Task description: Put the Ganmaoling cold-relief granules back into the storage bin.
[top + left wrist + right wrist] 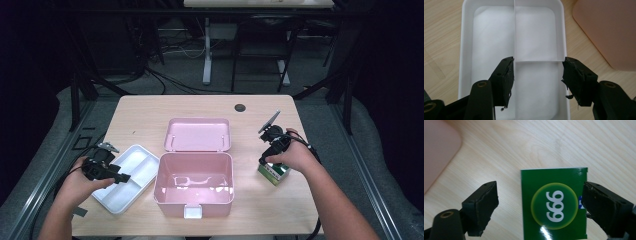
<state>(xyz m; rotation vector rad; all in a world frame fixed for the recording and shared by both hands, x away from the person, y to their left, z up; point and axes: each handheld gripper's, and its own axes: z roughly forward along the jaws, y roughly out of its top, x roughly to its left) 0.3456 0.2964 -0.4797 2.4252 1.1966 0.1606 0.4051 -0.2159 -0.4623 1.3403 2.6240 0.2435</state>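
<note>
A small green box (274, 172) with a round yellow-green "999" label lies on the wooden table, right of the open pink box (195, 202). My right gripper (264, 161) points down over it. In the right gripper view the green box (554, 205) lies between the open jaws of the right gripper (539, 185); the left jaw stands clear of it and the right jaw sits at its edge. My left gripper (124, 177) hovers open over the white divided tray (140, 165). In the left gripper view the left gripper (537, 63) frames the empty tray (534, 32) and its dividers.
The pink box's lid (198, 134) lies back flat behind it, and the box is empty inside. A dark round hole (240, 107) marks the table's far side. Part of the pink box (609, 30) sits right of the tray. Dark frame posts and cables stand beyond the table.
</note>
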